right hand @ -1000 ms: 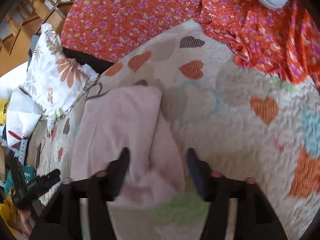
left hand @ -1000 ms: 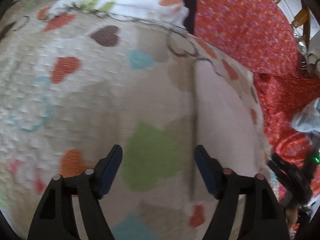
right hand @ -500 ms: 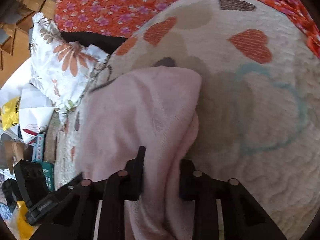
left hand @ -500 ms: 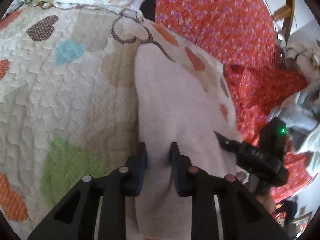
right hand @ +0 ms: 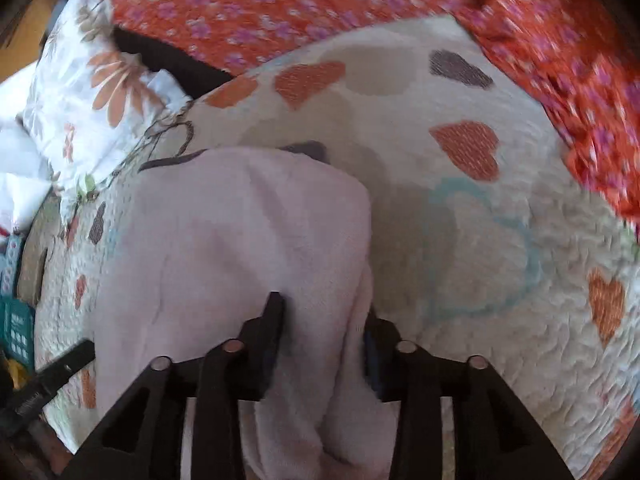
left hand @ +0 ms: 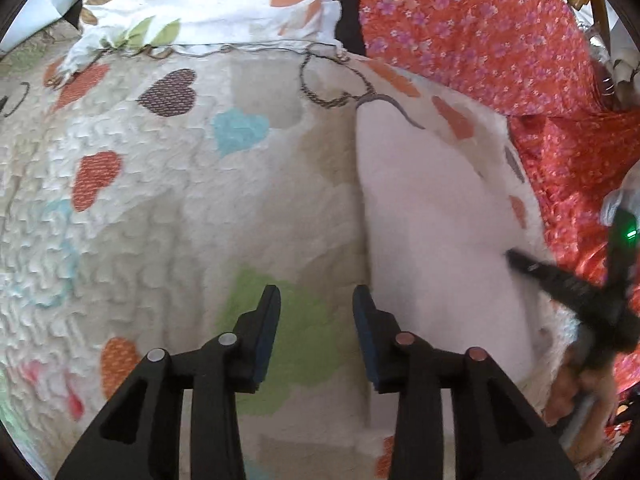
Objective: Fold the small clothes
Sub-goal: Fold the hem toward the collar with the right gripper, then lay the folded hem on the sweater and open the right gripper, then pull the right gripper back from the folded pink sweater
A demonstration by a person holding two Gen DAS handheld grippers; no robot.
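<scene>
A pale pink fleecy cloth [left hand: 440, 220] lies folded on the heart-patterned quilt [left hand: 180, 208]. In the left wrist view my left gripper [left hand: 316, 320] is open and empty, over the quilt just left of the cloth's edge. The right gripper [left hand: 560, 276] shows there at the cloth's right side. In the right wrist view the cloth [right hand: 240, 240] bunches between the fingers of my right gripper [right hand: 320, 328], whose jaws stand apart around a thick fold of it. The left gripper's tip [right hand: 60, 364] shows at the lower left.
A white floral pillow [left hand: 208, 0] lies at the quilt's far edge, also in the right wrist view [right hand: 92, 96]. An orange-red flowered sheet [left hand: 500, 40] covers the far right, also seen in the right wrist view [right hand: 320, 12]. Boxes and clutter [right hand: 16, 320] sit beside the bed.
My left gripper let go of the cloth's edge, opened and shifted left onto the quilt. My right gripper's jaws widened around the cloth fold they had pinched.
</scene>
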